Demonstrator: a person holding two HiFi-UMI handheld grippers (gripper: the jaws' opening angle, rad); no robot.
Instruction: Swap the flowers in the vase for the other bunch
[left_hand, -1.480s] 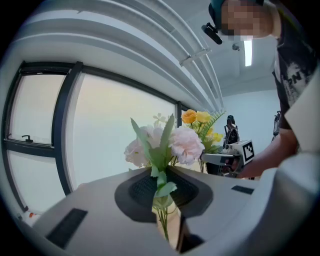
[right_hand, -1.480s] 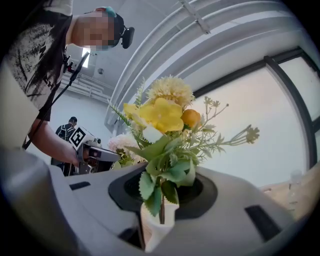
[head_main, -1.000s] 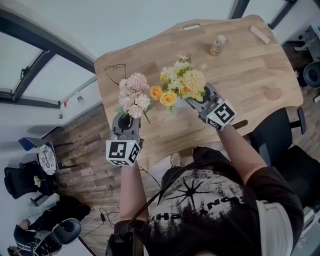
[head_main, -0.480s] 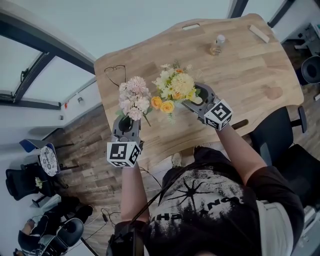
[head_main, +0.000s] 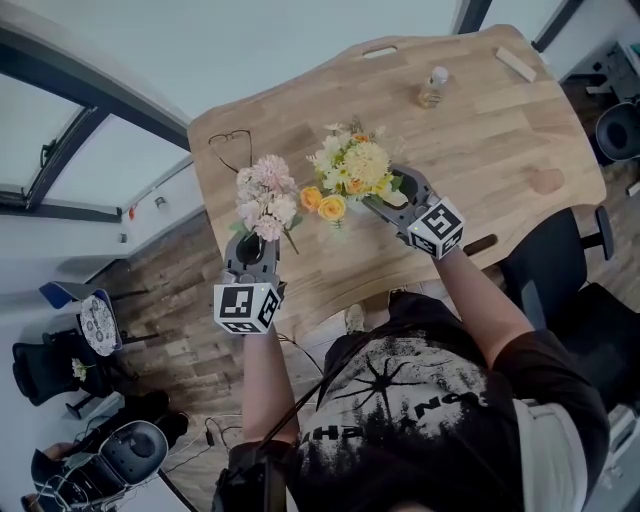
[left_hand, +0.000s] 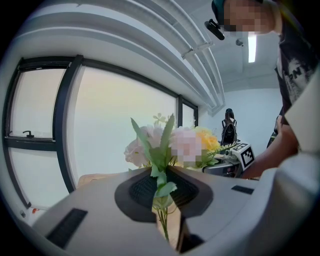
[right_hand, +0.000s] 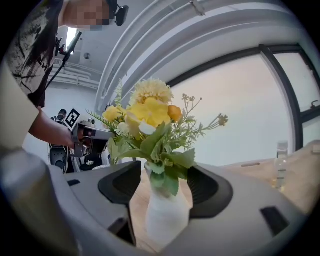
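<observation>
The left gripper has its fingers clenched on the thin green stems of the pink bunch, holding it upright above the near left edge of the wooden worktop. In the left gripper view the stems run down through the narrow gap between the 2 fingers.

The right gripper has just been opening. Its fingers now stand released and spread wide, with the white vase between them. Bare wood shows between the vase and 1 finger. The yellow bunch stands in the vase, near the middle of the worktop and just beside the pink bunch. The vase's base is hidden behind the gripper body.

A small clear bottle stands well apart, toward the far edge.
</observation>
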